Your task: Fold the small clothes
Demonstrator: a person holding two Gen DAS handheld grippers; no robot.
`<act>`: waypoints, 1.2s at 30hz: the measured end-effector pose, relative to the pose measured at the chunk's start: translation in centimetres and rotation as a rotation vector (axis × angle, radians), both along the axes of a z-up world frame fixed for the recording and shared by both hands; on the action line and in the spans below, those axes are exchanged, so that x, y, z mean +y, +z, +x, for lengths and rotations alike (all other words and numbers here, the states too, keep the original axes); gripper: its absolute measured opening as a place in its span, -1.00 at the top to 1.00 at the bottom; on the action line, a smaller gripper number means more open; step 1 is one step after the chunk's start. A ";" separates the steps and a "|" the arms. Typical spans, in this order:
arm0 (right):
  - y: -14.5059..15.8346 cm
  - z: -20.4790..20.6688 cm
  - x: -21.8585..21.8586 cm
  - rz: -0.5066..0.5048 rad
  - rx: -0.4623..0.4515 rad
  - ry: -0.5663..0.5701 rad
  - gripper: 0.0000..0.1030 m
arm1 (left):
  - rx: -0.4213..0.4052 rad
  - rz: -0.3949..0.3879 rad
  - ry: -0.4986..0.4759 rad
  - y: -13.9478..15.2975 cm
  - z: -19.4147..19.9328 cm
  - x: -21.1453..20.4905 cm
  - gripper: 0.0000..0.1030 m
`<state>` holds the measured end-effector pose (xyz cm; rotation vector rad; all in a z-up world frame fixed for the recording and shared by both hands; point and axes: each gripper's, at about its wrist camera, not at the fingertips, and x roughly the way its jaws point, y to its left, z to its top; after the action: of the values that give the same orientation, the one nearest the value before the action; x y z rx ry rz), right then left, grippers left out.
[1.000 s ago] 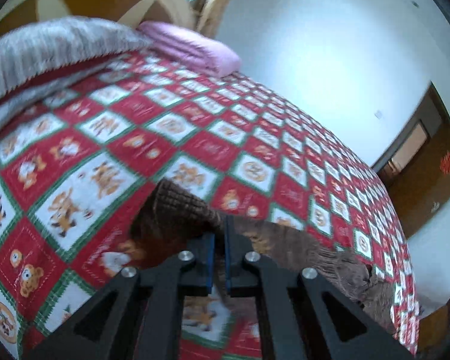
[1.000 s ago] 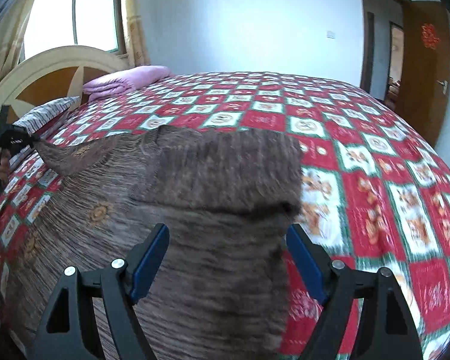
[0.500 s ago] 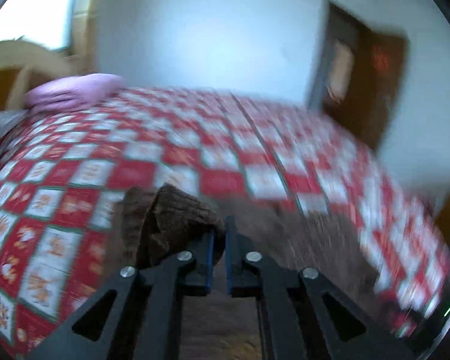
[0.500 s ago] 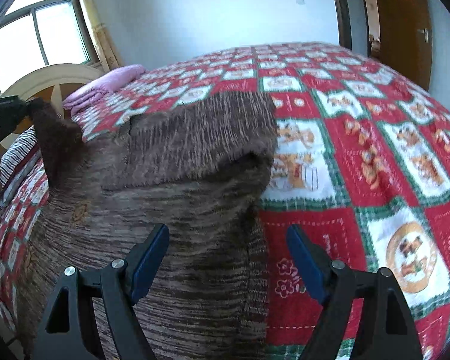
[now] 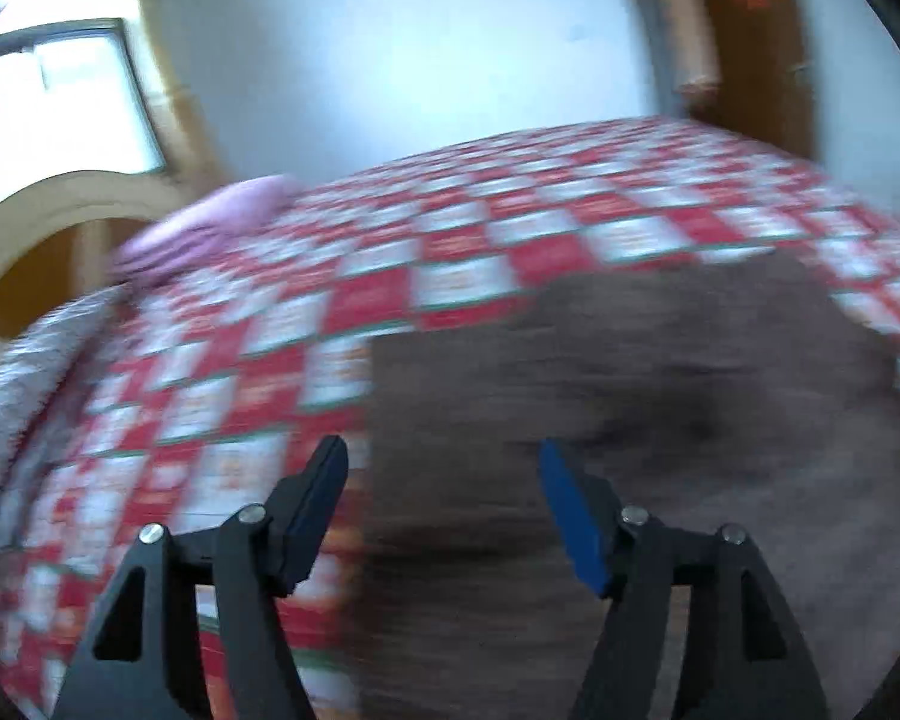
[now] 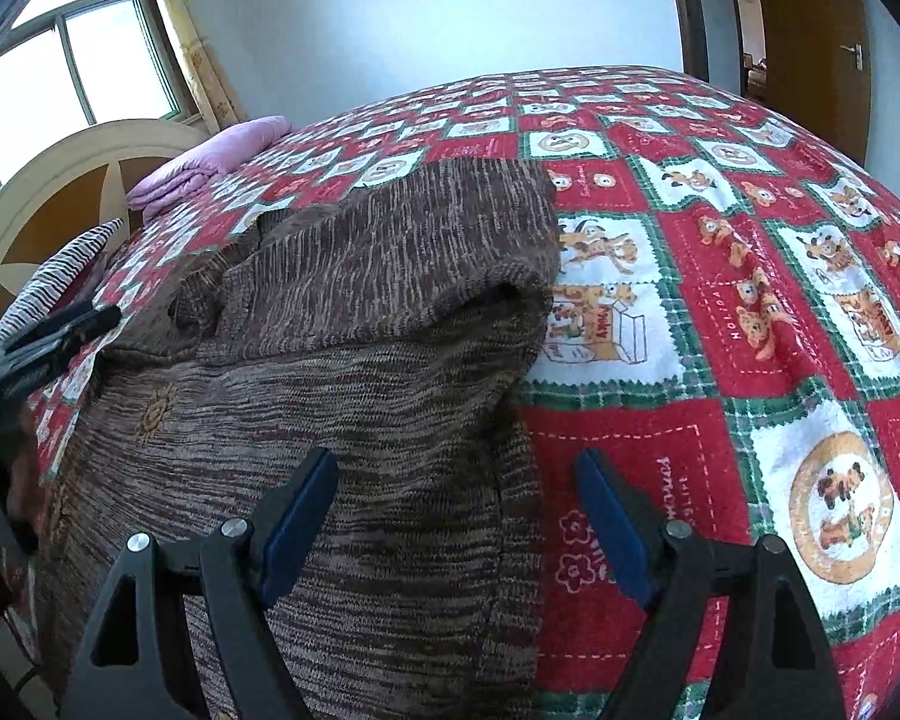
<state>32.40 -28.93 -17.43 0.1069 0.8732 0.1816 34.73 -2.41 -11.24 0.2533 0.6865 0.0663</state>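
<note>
A brown knitted sweater lies on the bed, with one sleeve folded over its upper part. My right gripper is open and empty, hovering over the sweater's right edge. My left gripper is open and empty over the sweater; that view is blurred by motion. The left gripper's fingers also show at the left edge of the right wrist view, beside the sweater's left side.
The bed carries a red, white and green checked quilt. A pink folded blanket and a striped pillow lie near the cream headboard. A window is at the left and a brown door at the right.
My left gripper was shut on the sweater's sleeve, carried it across over the body, and has now opened and let it go. The right gripper stayed open and moved slightly closer.
</note>
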 end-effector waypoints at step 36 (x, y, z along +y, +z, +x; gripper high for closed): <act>2.2 13.8 12.6 -0.070 0.165 -0.007 -0.69 | 0.191 -0.288 0.082 -6.2 2.5 7.8 -0.82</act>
<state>46.21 -16.33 -15.25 0.0598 1.0425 0.1363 37.24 5.44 -17.43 -0.0465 0.8866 0.0202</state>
